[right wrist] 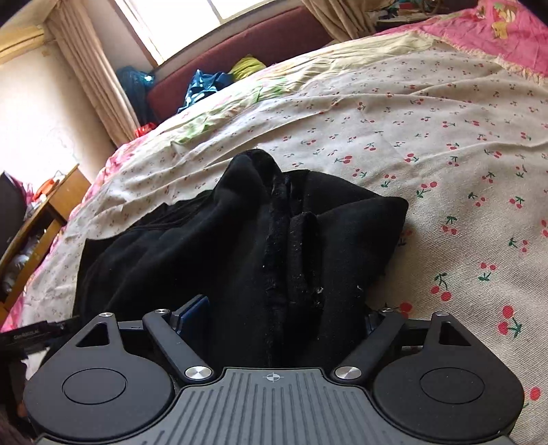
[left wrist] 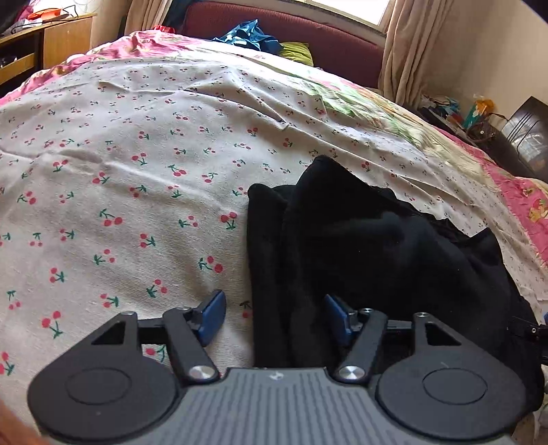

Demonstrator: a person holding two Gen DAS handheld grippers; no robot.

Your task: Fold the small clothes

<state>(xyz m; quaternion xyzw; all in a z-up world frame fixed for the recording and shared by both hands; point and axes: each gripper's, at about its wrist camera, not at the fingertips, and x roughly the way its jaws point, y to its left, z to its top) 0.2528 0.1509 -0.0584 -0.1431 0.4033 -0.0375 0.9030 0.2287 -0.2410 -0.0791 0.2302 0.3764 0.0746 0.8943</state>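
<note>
A black garment lies bunched on a cherry-print bedsheet. In the left wrist view my left gripper is open, its blue pads wide apart, with the garment's left edge lying between them. In the right wrist view the same black garment fills the middle, with a fuzzy seam running toward me. My right gripper is open around a thick fold of it; the left blue pad shows, the right pad is mostly hidden by cloth.
A dark red headboard with blue and yellow clothes lies at the bed's far end. A wooden desk stands to the left, clutter and a bag to the right. Pink quilt edge borders the sheet.
</note>
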